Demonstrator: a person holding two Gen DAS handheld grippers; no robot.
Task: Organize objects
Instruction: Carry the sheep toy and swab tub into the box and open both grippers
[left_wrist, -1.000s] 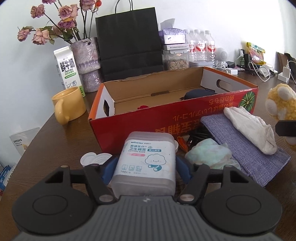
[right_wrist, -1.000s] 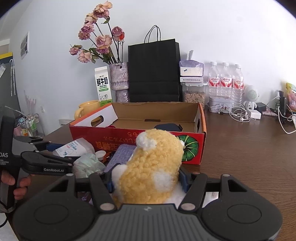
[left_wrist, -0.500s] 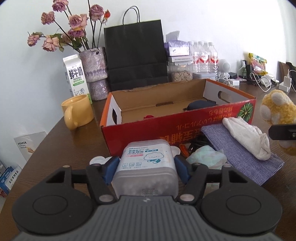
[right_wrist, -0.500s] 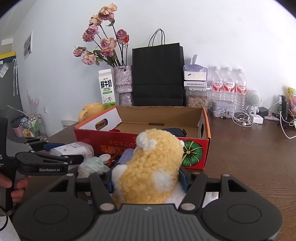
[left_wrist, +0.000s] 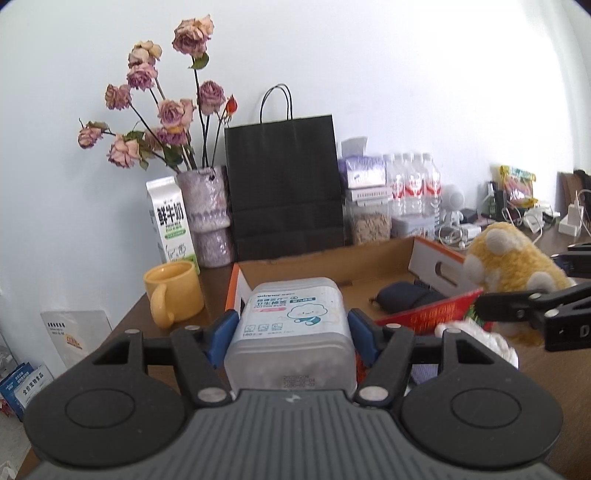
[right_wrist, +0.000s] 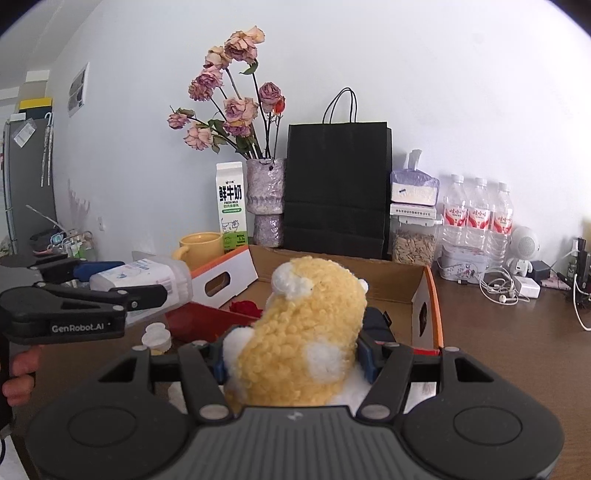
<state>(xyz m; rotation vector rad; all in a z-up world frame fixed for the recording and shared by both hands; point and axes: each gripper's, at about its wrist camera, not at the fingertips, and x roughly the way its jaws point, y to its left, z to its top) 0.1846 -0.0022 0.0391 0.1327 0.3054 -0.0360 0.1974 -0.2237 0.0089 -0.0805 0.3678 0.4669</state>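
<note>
1. Holding a clear cotton-swab box (left_wrist: 295, 328) in my left tool (left_wrist: 291, 332), I see its blue pads (left_wrist: 221, 334) pressed against both sides of the box, which hangs clear of the table (left_wrist: 125, 328) just short of the near wall of the cardboard box (left_wrist: 428, 254).
2. My right tool (right_wrist: 291, 354) is clamped on a yellow plush toy (right_wrist: 306, 332); the pads bite into its fluffy flanks, and the toy sits upright, lifted, just before the same cardboard box.
3. In the right wrist view the left tool and its swab box show at the left, level with the box's left end flap, with a hand (right_wrist: 18, 373) on the grip below.
4. In the left wrist view the plush toy shows at the right, over the box's right end.
5. Inside the cardboard box lie a dark pouch (left_wrist: 402, 297) and something red (right_wrist: 245, 308).
6. Behind the box stand a yellow mug (left_wrist: 173, 295), a milk carton (left_wrist: 170, 221), a vase of dried roses (left_wrist: 207, 206), a black paper bag (left_wrist: 284, 192) and water bottles (right_wrist: 476, 218).
7. Small white caps (right_wrist: 157, 334) lie on the table near the box's front.
</note>
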